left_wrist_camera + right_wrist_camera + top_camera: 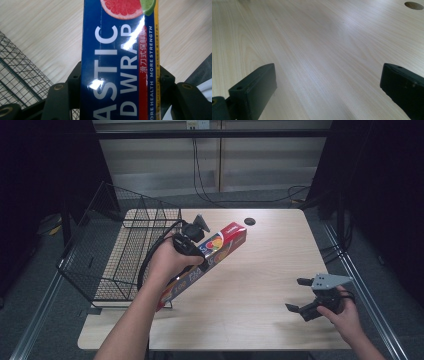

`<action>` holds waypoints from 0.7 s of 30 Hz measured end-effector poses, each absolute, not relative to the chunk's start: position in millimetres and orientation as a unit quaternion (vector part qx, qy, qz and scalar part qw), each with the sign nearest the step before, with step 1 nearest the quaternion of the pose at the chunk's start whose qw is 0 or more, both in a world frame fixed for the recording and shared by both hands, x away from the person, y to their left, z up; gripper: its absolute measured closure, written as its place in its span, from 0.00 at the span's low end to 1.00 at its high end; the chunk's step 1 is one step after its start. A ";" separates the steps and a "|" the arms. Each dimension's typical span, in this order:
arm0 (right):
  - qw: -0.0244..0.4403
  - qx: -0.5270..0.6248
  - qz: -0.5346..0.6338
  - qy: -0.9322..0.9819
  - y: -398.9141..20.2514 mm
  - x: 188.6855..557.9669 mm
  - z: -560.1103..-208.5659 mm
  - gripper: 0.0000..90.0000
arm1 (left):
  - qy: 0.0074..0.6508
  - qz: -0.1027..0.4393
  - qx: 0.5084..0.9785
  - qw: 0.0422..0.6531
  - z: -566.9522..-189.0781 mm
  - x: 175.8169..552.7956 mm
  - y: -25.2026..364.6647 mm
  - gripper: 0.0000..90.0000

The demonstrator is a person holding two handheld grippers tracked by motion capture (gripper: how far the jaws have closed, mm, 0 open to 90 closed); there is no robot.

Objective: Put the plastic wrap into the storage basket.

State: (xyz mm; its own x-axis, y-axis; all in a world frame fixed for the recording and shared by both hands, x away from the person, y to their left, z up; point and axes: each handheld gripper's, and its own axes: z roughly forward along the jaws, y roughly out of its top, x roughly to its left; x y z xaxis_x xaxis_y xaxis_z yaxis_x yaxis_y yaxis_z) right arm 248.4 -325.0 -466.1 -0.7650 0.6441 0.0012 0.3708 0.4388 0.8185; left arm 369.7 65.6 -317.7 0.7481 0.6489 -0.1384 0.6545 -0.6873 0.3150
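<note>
Your left tool (200,251) is pinching the plastic wrap box (220,245) across its width, jaws pressing both long sides near the middle, likely so the long carton balances. You are holding the box slanted across the centre left of the high view, its lower end beside the wire basket (107,265) at left, which looks like where it is heading. Your right tool (299,295), lower right, is hovering spread wide over the bare surface (260,270), keeping clear
</note>
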 end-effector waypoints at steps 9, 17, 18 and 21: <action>0.160 0.302 0.434 0.833 -324.9 248.6 -466.1 0.00 | 0.368 0.002 0.914 0.169 -306.8 370.0 76.6 0.47; 0.158 0.301 0.433 0.835 -324.1 248.6 -466.6 0.00 | 0.381 0.012 0.908 0.172 -299.4 373.2 87.5 0.46; 0.157 0.301 0.433 0.835 -324.2 248.6 -466.6 0.00 | 0.384 0.014 0.907 0.172 -298.2 373.8 88.8 0.47; 0.157 0.300 0.434 0.835 -324.3 248.9 -466.6 0.00 | 0.389 0.015 0.905 0.173 -296.6 374.4 90.3 0.46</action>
State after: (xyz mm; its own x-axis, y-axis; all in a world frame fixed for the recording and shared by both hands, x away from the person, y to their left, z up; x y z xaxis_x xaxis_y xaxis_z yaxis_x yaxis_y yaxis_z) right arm 248.9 -324.3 -466.6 -0.7705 0.6374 -0.0018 0.3652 0.4438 0.8183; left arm 374.4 90.3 -296.6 0.6962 0.7097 -0.1080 0.6994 -0.6367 0.3248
